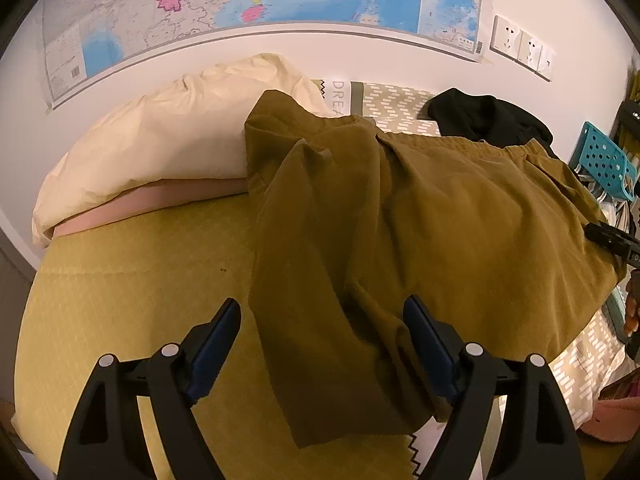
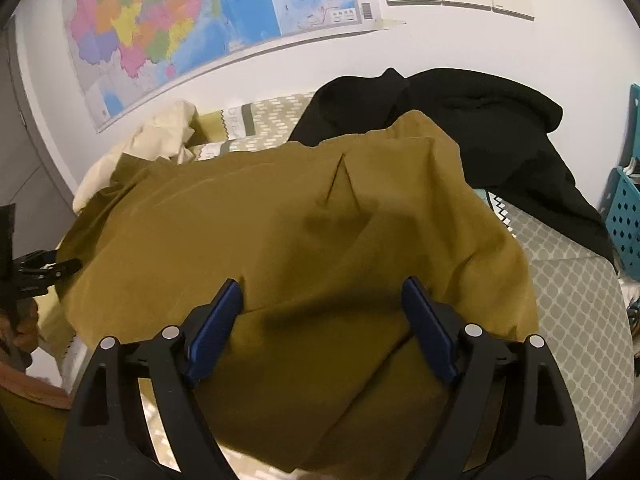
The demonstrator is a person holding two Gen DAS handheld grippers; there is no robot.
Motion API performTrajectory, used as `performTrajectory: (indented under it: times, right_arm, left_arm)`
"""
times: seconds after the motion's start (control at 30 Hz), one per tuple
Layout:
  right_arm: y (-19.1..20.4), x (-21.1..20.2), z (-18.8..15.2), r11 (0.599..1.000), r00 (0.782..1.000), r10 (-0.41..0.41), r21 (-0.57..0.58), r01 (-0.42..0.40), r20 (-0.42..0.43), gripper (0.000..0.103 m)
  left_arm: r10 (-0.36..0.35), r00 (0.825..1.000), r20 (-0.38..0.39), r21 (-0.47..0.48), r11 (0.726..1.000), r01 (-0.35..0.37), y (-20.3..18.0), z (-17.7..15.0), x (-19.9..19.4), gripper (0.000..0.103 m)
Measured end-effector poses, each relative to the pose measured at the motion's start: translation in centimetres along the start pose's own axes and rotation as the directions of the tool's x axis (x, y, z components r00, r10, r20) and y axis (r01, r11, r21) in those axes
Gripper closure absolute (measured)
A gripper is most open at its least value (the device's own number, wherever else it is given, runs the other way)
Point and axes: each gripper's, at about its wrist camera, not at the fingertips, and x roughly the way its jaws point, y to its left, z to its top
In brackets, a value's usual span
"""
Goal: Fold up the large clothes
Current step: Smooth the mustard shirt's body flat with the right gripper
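Observation:
A large mustard-brown pair of trousers [image 1: 420, 216] lies spread on the bed, its elastic waistband toward the right and a leg reaching the near edge. My left gripper [image 1: 322, 320] is open, its fingers either side of that near leg end, holding nothing. In the right wrist view the same trousers [image 2: 280, 240] lie creased and partly doubled over. My right gripper [image 2: 322, 304] is open just above the cloth, empty. Its tip also shows at the right edge of the left wrist view [image 1: 612, 240].
A cream pillow [image 1: 152, 152] lies at the back left on the yellow-green sheet [image 1: 132, 288]. A black garment [image 2: 480, 128] lies behind the trousers. A blue perforated basket [image 1: 604, 160] stands at the right. A wall with a map [image 1: 240, 0] and sockets runs behind.

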Motion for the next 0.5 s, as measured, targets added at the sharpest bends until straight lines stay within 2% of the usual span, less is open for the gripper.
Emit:
performTrajectory:
  times: [0.27, 0.5]
  right_arm:
    - [0.6, -3.5, 0.4, 0.998, 0.998, 0.056, 0.009, -0.056, 0.043, 0.023]
    - [2.0, -5.1, -0.7, 0.996, 0.995, 0.091, -0.030, -0.090, 0.033, 0.022]
  left_arm:
    - [-0.003, 1.000, 0.008, 0.003, 1.000, 0.003, 0.1, -0.7, -1.0, 0.019]
    - [-0.014, 1.000, 0.002, -0.006, 1.000, 0.014, 0.4, -1.5, -1.6, 0.017]
